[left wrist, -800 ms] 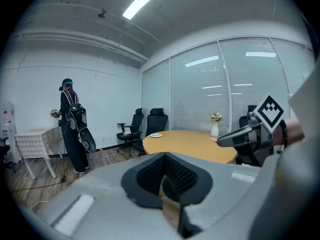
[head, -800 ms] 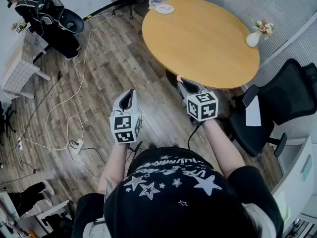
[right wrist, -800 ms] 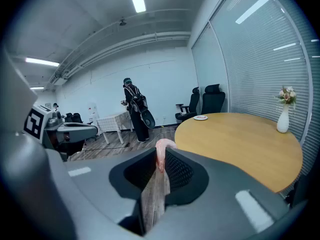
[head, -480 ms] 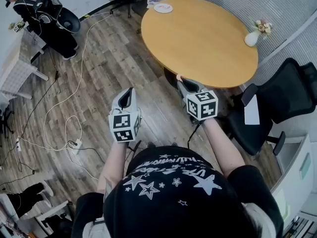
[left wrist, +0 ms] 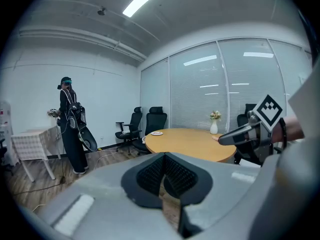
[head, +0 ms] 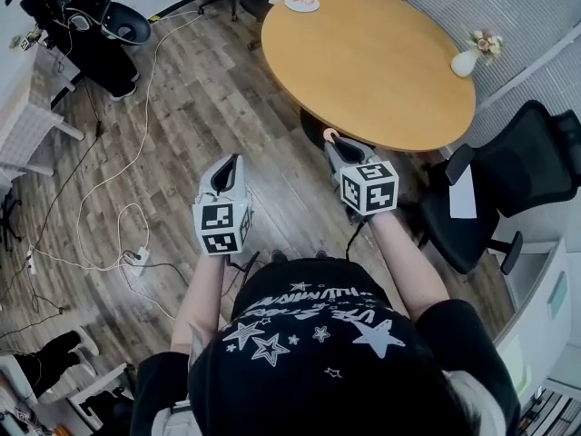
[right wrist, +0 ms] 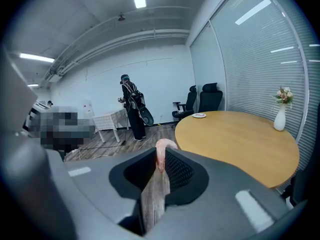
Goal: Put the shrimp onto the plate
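In the head view, the left tongs (head: 232, 163) and right tongs (head: 336, 145) are held out over the wooden floor (head: 195, 107), short of the round table (head: 363, 53). Both have risen a little in the picture since 0.8 s ago, the left one also edging leftward. The plate (head: 301, 4) at the table's far edge and the person (head: 77, 12) standing at the upper left have slid toward the frame's top. The pink shrimp (head: 328, 134) still pokes out of the right tongs' tip, just beside the table's near edge and well apart from the plate. In the left gripper view, the left tongs (left wrist: 164, 159) have their 2 pads drawn together with nothing between them. Beyond them lie the table (left wrist: 190, 141), the plate (left wrist: 156, 133) and a vase (left wrist: 214, 127), with the right tongs (left wrist: 223, 140) reaching in from the right. In the right gripper view, the right tongs (right wrist: 161, 158) are clamped on the shrimp (right wrist: 160, 150), whose curled end sticks up above the pads. The table (right wrist: 240, 139) spreads ahead to the right, and the plate (right wrist: 199, 115) sits at its far side.
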Motion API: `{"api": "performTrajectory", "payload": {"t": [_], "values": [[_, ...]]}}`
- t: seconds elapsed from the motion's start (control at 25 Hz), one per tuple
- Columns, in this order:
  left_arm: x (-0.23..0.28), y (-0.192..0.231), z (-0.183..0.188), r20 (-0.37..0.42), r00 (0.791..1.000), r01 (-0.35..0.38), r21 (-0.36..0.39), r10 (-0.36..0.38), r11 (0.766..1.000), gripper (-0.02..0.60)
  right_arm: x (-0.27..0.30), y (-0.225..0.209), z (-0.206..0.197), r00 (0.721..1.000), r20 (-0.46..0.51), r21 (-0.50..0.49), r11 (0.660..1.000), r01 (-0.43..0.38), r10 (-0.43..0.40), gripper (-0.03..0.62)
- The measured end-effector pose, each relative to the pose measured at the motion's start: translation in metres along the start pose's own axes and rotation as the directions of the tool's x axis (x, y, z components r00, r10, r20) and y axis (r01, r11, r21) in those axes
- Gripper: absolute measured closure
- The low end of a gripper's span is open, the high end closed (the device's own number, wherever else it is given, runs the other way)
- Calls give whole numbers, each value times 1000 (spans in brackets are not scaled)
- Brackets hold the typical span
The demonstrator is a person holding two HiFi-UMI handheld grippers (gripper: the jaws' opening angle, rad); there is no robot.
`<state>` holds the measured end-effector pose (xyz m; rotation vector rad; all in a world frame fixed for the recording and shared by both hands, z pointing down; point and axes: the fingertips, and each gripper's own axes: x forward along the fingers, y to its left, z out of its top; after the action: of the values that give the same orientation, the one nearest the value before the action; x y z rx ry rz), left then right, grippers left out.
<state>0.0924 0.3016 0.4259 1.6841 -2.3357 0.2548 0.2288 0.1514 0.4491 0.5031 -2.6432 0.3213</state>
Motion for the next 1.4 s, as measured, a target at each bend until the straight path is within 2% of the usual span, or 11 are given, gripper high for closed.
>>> {"api": "performTrajectory", "payload": {"t": [0.28, 0.52, 0.68, 1.0, 1.4], "values": [[-15, 26, -2, 6, 1000, -8, -76, 8, 997, 580, 2, 11, -1, 1000, 12, 28, 999, 28, -28, 536], [-16, 37, -19, -19, 1000, -5, -103, 3, 995, 580, 19, 15, -7, 1000, -11, 37, 999, 26, -26, 534], [-5, 48, -15, -21, 1000, -18, -109, 16, 994, 580, 38, 11, -1, 1000, -14, 36, 999, 16, -15, 534], [38, 81, -1, -18, 999, -44, -97, 43, 994, 580, 101, -14, 30, 1000, 0, 57, 998, -8, 8, 534], [132, 128, 19, -48, 998, -50, -105, 45, 993, 580, 203, -56, 73, 1000, -15, 87, 996, -18, 19, 534]]}}
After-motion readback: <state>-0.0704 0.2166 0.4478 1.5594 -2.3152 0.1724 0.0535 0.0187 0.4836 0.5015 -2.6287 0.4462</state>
